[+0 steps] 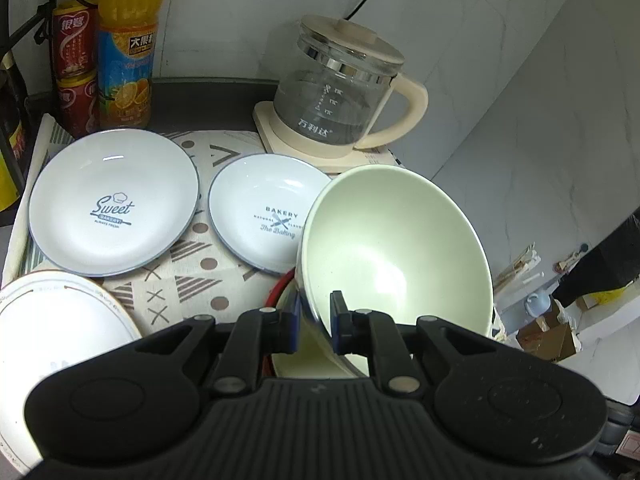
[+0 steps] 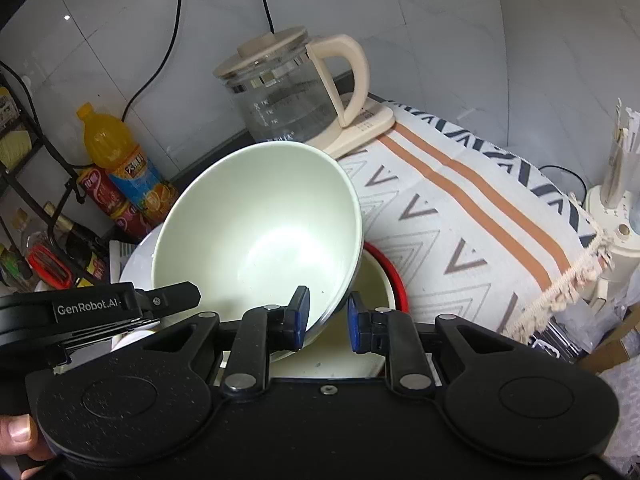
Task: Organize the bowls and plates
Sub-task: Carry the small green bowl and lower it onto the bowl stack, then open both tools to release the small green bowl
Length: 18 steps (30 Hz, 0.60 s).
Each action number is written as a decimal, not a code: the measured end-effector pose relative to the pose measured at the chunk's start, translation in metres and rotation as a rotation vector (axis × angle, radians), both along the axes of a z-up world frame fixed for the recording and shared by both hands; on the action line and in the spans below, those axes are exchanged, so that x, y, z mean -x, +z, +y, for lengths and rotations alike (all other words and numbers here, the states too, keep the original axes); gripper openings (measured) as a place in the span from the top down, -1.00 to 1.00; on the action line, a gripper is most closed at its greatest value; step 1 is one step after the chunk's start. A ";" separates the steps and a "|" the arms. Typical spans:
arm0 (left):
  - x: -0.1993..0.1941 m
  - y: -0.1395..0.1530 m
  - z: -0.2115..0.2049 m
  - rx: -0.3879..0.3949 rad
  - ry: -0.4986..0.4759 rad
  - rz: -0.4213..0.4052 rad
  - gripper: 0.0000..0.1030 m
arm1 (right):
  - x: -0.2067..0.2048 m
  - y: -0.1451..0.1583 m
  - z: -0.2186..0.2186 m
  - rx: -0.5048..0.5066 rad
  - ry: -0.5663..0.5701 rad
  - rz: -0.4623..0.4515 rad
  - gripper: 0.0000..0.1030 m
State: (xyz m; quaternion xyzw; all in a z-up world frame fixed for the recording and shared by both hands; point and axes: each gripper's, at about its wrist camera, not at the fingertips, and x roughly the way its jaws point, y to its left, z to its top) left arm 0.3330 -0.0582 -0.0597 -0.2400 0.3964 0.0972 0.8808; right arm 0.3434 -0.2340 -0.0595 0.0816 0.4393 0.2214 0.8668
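Note:
A pale green bowl [image 1: 396, 248] is tilted on its edge above a red-rimmed cream bowl [image 1: 280, 292]. My left gripper [image 1: 316, 324] is shut on the green bowl's near rim. In the right wrist view the green bowl [image 2: 260, 232] leans over the red-rimmed bowl [image 2: 380, 276]; my right gripper [image 2: 329, 322] straddles its rim with a gap on the right side, so it is open. Two white plates, "Sweet" [image 1: 114, 200] and "Bakery" [image 1: 264, 208], lie on the patterned cloth [image 1: 192, 276]. A third white plate [image 1: 52, 340] lies at the near left.
A glass kettle [image 1: 340, 88] on its cream base stands at the back. An orange juice bottle [image 1: 128, 44] and red cans [image 1: 74, 68] stand at the back left. The right wrist view shows a black rack [image 2: 36, 184] at the left and a chopstick holder [image 2: 616, 184] at the right.

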 end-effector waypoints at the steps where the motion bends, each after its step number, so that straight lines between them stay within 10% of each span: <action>1: 0.001 -0.001 0.000 0.003 -0.002 0.003 0.76 | 0.002 -0.001 -0.001 0.002 -0.002 0.001 0.60; 18: 0.010 -0.021 -0.003 0.029 -0.039 0.094 0.65 | 0.016 -0.009 -0.008 0.021 -0.046 0.030 0.40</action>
